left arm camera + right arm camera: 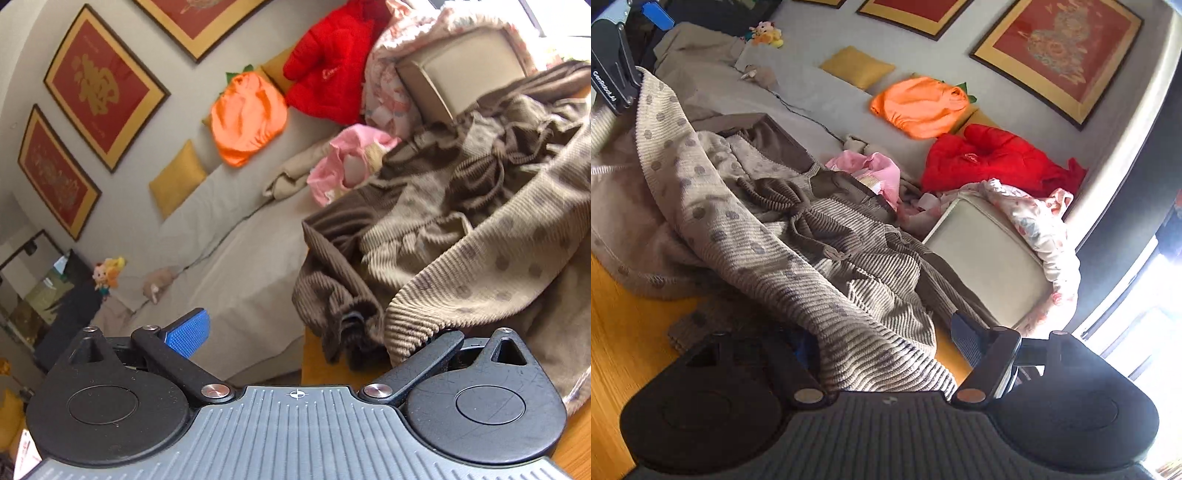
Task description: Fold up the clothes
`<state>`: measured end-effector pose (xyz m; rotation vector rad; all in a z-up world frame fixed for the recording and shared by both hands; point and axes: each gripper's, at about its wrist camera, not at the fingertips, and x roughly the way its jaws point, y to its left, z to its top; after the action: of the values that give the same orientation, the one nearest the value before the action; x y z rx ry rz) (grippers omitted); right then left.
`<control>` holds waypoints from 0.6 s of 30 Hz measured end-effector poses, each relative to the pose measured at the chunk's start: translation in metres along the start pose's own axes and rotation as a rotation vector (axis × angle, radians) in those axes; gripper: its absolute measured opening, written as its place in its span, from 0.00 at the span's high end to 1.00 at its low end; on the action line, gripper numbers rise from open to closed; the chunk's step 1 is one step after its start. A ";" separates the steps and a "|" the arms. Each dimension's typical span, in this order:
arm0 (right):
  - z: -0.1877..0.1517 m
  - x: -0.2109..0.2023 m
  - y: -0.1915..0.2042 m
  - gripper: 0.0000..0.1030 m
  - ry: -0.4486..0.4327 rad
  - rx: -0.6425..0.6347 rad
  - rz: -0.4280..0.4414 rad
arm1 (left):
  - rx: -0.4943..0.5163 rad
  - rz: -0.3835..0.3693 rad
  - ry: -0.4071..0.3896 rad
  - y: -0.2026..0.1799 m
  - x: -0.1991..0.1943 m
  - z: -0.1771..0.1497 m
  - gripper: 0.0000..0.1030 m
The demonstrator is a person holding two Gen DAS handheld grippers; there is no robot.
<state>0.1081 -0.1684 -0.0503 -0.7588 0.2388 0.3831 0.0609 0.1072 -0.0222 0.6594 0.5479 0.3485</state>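
A beige knit garment with grey dots and brown ribbed parts (461, 240) (746, 221) lies crumpled on a wooden table (332, 373) (624, 325). My left gripper (314, 334) is open wide at the garment's near edge. Its left blue pad (188, 332) is bare, and cloth drapes over the hidden right finger. In the right wrist view that gripper shows at the top left, its blue pad (657, 16) bare and the dotted edge rising to it. My right gripper (886, 343) is open; cloth lies across the gap and hides its left finger, while the right finger (967, 339) is bare.
Behind the table runs a grey sofa (240, 258) with yellow cushions (177, 177), an orange garment (247, 118), a red jacket (332, 74) and pink clothing (351, 162). A beige chair back (990, 258) draped with floral cloth stands at the table's far side.
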 end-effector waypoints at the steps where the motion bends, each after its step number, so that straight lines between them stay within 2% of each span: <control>1: -0.001 0.001 0.000 0.30 -0.005 -0.032 -0.031 | 0.020 0.013 -0.001 0.003 -0.001 -0.004 0.00; 3: 0.004 -0.001 -0.019 0.35 -0.032 -0.049 -0.109 | 0.025 0.063 -0.046 0.021 -0.013 -0.003 0.00; 5: 0.015 -0.007 -0.051 0.37 -0.076 -0.019 -0.186 | -0.003 0.106 -0.110 0.045 -0.030 0.006 0.00; 7: 0.031 -0.025 -0.085 0.36 -0.135 0.038 -0.227 | -0.052 0.129 -0.188 0.070 -0.053 0.021 0.00; 10: 0.052 -0.058 -0.115 0.35 -0.215 0.070 -0.263 | -0.090 0.171 -0.276 0.090 -0.085 0.036 0.00; 12: 0.057 -0.076 -0.125 0.33 -0.233 0.086 -0.247 | -0.122 0.100 -0.263 0.095 -0.096 0.032 0.00; 13: 0.054 -0.082 -0.128 0.29 -0.213 0.104 -0.202 | -0.138 0.043 -0.241 0.096 -0.100 0.027 0.00; 16: 0.029 -0.092 -0.126 0.23 -0.097 0.136 -0.021 | -0.159 -0.194 -0.082 0.086 -0.094 -0.014 0.00; 18: -0.001 -0.093 -0.114 0.22 0.009 0.117 0.065 | -0.178 -0.317 0.025 0.080 -0.085 -0.045 0.00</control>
<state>0.0719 -0.2676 0.0522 -0.6389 0.2924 0.4233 -0.0441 0.1480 0.0317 0.3885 0.6268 0.1058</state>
